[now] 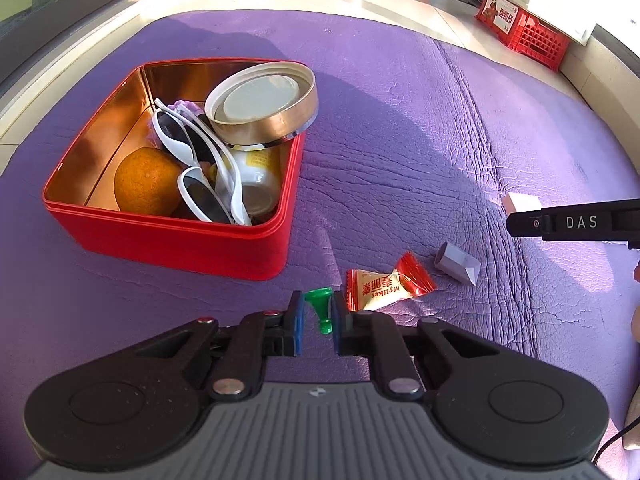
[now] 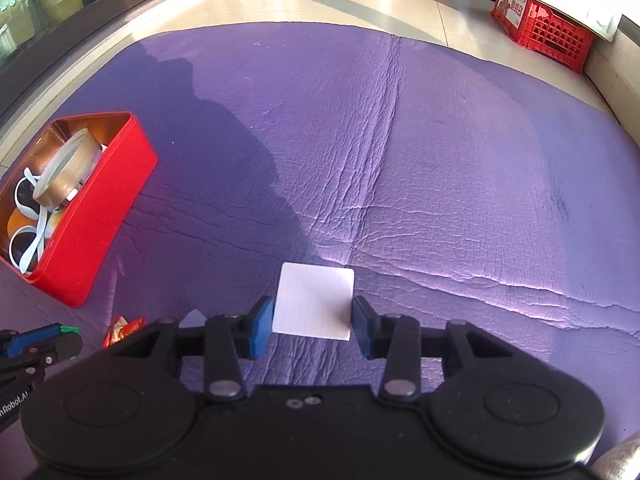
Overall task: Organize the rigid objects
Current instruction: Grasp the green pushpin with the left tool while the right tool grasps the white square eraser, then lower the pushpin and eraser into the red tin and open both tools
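Left claw (image 1: 316,322) low over the purple mat (image 1: 400,140), jaws open a narrow gap, a small green peg (image 1: 320,308) lying between the blue pads; contact not clear, gap shows on both sides, nothing firmly gripped. Just right of that claw lies a red-and-cream candy (image 1: 384,288), then a grey block (image 1: 458,267) a bit farther right. Red tin (image 1: 168,240) sits far-left of the claw, holding an orange (image 1: 146,182), white sunglasses (image 1: 200,160), a jar (image 1: 260,176) and a gold-rimmed lid (image 1: 262,102) leaning on the tin's right wall.

Right claw (image 2: 312,320) also low over the mat, jaws wide open, straddling a white block (image 2: 314,304); the left pad is touching or nearly touching its edge, the right pad looks to be at its corner, cannot tell if pressed. Block rests on the mat, not lifted. Tin is well off to the left in this view.
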The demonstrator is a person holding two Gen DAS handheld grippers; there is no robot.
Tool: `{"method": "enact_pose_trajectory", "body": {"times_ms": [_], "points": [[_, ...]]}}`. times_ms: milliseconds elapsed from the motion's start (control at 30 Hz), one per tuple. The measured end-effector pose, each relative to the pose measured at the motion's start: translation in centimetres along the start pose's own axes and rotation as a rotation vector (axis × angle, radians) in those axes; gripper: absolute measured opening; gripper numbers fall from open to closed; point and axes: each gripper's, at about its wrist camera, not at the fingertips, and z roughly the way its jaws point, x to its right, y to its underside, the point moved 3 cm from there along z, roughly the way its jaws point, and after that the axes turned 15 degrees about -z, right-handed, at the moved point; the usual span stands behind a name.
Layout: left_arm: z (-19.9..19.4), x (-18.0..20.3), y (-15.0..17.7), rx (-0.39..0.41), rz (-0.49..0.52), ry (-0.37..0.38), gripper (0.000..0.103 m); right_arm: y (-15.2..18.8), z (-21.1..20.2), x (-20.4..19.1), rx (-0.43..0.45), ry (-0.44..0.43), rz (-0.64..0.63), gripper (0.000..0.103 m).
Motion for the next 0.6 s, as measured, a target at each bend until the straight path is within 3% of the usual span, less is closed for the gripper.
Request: {"method": "enact_pose_trajectory", "body": {"times_ms": [600], "points": [[-8.9,-3.9,-2.8,0.059,-0.129,0.007,0.013,-5.5,-9.1,-8.1,0.124,-0.082,-0.188,0.041]]}}
